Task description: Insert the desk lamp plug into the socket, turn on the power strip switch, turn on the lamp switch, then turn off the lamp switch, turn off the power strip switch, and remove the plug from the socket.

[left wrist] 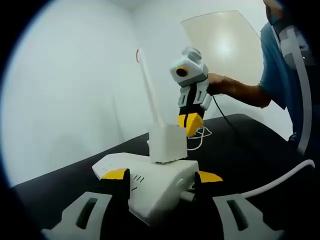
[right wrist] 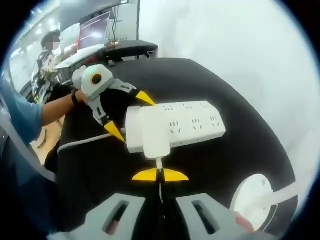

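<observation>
A white power strip (left wrist: 150, 187) lies on the black table, and my left gripper (left wrist: 162, 176) is shut on its near end, one yellow tip on each side. A boxy white lamp plug (left wrist: 167, 142) sits on the strip's socket face; how deep it is seated I cannot tell. Behind it rises the lamp's thin white arm (left wrist: 148, 85). My right gripper (right wrist: 160, 175) is shut on the thin lamp cord (right wrist: 159, 164) just behind the plug (right wrist: 152, 135). The strip (right wrist: 192, 122) shows several sockets. The left gripper (right wrist: 129, 114) clamps its far end. The right gripper (left wrist: 191, 122) points down beside the plug. The lamp's round base (right wrist: 255, 200) stands at the lower right.
The black table (left wrist: 250, 145) ends at a white wall (left wrist: 75, 90). A white cable (right wrist: 85, 142) trails from the strip across the table. A person's blue sleeve (right wrist: 20, 117) is at the left. A desk with a laptop (right wrist: 95, 30) stands in the background.
</observation>
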{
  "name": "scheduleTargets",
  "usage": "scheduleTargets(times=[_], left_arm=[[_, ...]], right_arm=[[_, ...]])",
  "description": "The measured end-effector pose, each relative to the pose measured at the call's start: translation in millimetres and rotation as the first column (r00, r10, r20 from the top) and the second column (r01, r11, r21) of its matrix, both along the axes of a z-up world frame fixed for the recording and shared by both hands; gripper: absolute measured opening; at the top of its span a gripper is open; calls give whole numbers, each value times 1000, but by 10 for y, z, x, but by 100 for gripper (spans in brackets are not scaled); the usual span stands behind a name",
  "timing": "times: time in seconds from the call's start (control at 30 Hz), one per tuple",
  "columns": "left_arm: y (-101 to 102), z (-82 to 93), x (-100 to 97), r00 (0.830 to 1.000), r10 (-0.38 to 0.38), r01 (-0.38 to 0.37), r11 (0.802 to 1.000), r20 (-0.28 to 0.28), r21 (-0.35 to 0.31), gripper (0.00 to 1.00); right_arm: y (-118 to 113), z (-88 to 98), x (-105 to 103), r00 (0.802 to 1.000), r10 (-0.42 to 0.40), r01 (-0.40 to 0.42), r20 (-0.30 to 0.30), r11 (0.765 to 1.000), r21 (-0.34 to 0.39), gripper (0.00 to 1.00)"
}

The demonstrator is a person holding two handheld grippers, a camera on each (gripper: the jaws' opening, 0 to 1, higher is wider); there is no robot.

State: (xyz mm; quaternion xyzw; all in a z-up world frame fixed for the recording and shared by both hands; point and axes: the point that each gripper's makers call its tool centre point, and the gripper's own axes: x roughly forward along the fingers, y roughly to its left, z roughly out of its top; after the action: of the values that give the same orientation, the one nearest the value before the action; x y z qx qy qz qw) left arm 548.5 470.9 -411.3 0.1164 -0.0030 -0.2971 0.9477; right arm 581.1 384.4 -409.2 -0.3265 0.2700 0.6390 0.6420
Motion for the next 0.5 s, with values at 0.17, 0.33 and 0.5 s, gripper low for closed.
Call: scheduleTargets(times=[0.17, 0.33, 0.5], left_arm=[[-15, 2, -2, 1000, 1, -1, 1000, 1, 1, 49], [-14, 3, -5, 1000, 1, -1, 1000, -1, 0, 49], [-6, 4, -6, 1000, 1, -1, 1000, 0, -1, 49]], right_arm=[[-17, 36, -19, 1000, -9, 9, -21, 999, 31, 2], [50, 287, -23, 1000, 1, 1, -29, 997, 83, 3], [159, 495, -90, 999, 31, -26, -43, 993, 112, 3]])
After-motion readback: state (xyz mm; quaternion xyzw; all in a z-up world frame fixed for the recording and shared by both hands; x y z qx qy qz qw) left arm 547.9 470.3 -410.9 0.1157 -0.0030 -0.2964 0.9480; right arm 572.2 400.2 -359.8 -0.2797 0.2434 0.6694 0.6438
